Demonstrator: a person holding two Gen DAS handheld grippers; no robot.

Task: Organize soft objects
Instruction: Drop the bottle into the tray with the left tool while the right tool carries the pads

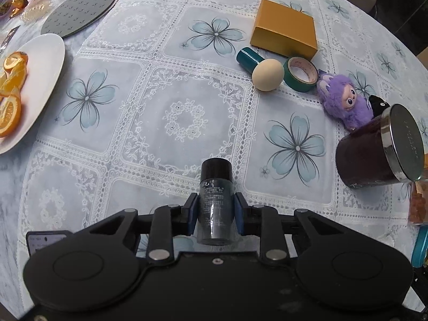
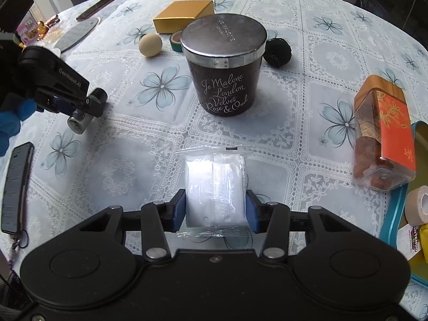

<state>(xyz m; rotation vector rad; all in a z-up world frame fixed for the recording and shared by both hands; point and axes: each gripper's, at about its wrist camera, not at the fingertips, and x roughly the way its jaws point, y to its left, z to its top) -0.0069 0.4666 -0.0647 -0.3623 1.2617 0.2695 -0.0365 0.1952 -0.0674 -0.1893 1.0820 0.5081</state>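
Bright, soft daylight, faint shadows, glare on the candle lid [image 2: 223, 36], strong fisheye bending at edges.

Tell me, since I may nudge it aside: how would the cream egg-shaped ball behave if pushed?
The cream ball looks smooth and rounded, so it would probably roll. It touches the teal tube, which may deflect it. Weight and softness cannot be judged.

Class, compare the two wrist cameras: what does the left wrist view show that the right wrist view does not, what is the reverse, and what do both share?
Only the left wrist view shows the white plate of orange slices and the purple plush toy.

Only the right wrist view shows the clear-wrapped white soft packet gripped by the right gripper, and the wooden-lidded clear jar.

Both show the dark lidded candle jar, the yellow box, the cream ball, and the left gripper shut on a small dark bottle.
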